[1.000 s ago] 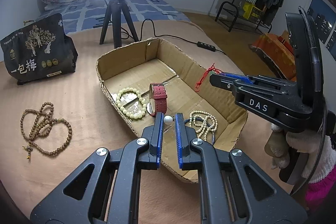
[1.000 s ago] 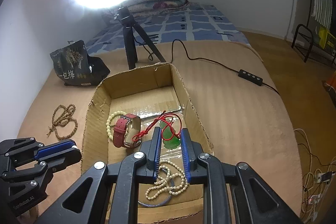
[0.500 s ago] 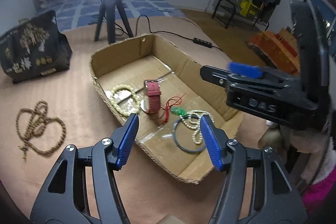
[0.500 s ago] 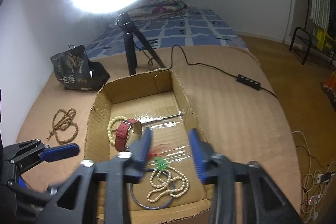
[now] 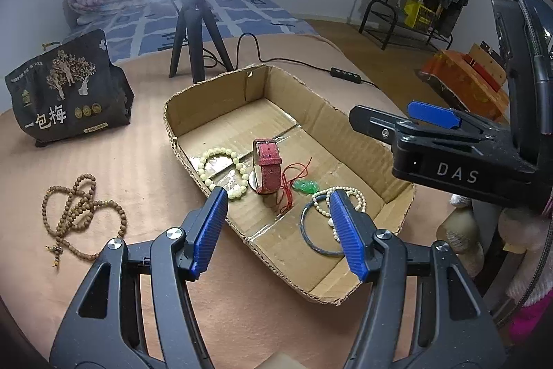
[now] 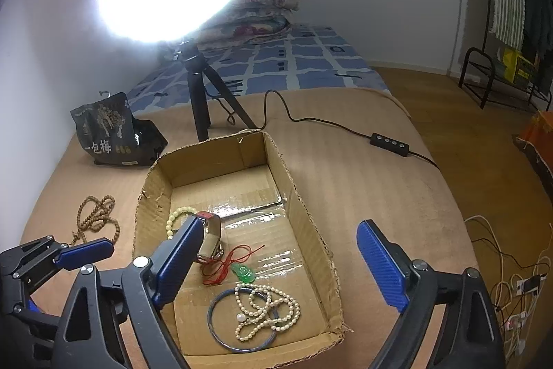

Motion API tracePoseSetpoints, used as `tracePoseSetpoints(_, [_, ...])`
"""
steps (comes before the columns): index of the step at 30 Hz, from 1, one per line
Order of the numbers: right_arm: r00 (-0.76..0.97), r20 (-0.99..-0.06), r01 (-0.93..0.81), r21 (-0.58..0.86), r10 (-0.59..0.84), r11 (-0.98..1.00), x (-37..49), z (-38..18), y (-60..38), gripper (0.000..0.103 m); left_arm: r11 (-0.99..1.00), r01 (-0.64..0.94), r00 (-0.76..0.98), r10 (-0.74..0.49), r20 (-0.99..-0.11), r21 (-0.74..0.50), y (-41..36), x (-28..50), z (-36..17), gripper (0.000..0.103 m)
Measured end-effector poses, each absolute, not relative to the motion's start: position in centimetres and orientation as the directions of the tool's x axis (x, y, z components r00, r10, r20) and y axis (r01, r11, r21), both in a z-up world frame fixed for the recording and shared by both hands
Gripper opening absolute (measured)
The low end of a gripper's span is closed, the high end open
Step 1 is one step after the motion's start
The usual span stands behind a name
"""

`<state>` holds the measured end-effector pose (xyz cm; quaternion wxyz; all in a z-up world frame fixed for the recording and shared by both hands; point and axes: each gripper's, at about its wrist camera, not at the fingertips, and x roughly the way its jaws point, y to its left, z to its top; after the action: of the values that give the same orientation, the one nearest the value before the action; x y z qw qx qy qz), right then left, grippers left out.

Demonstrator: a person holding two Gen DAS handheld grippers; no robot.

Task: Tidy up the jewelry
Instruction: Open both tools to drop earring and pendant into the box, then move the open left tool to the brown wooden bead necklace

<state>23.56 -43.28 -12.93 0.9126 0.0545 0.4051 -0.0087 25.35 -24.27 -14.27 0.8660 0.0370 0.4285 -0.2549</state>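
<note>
Low in both frames, the left gripper point(image 5: 278, 227) and right gripper point(image 6: 280, 268) hang with jaws spread wide, empty. The wooden beads point(image 5: 81, 217) lie loose at left, outside the box point(image 5: 359, 130) (a snag risk: one jaw could drag a strand). Watch point(image 5: 266, 165), pendant point(image 5: 306, 185) and pearls point(image 6: 268, 310) crowd together inside.

Both grippers — left point(image 5: 278, 230), right point(image 6: 278, 265) — released; green pendant point(image 6: 244, 273) dropped into box point(image 6: 304, 223).
</note>
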Motion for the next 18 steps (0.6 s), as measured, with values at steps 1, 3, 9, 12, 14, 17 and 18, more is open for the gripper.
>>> tracePoseSetpoints(1, [0.672,-0.740,0.063,0.095,0.029,0.994,23.5,-12.9,-43.3,0.092,0.867,0.474,0.503,-0.410,-0.761,-0.154,-24.3,25.3,-14.2,0.063])
tracePoseSetpoints(3, [0.672,-0.740,0.066,0.097,0.028,0.993,23.4,-12.9,-43.4,0.092,0.864,0.477,0.499,-0.416,-0.761,-0.159,-24.3,25.3,-14.2,0.063])
tracePoseSetpoints(9, [0.677,-0.736,0.081,0.094,0.014,0.992,23.1,-12.6,-43.5,0.094,0.866,0.479,0.509,-0.410,-0.757,-0.147,-24.2,25.0,-13.9,0.063])
tracePoseSetpoints(12, [0.682,-0.731,0.090,0.091,0.005,0.992,22.9,-12.4,-43.5,0.095,0.869,0.477,0.527,-0.405,-0.747,-0.134,-23.9,24.8,-13.6,0.063])
tracePoseSetpoints(14, [0.685,-0.729,0.092,0.094,0.005,0.991,22.8,-12.3,-43.5,0.095,0.870,0.477,0.536,-0.402,-0.743,-0.127,-23.7,24.7,-13.3,0.063])
tracePoseSetpoints(17, [0.686,-0.728,0.101,0.099,0.003,0.990,22.6,-12.2,-43.5,0.095,0.873,0.472,0.547,-0.397,-0.737,-0.121,-23.3,24.6,-13.0,0.063])
tracePoseSetpoints(18, [0.686,-0.727,0.104,0.100,0.002,0.990,22.6,-12.2,-43.5,0.095,0.873,0.471,0.547,-0.398,-0.737,-0.122,-23.2,24.6,-12.9,0.063])
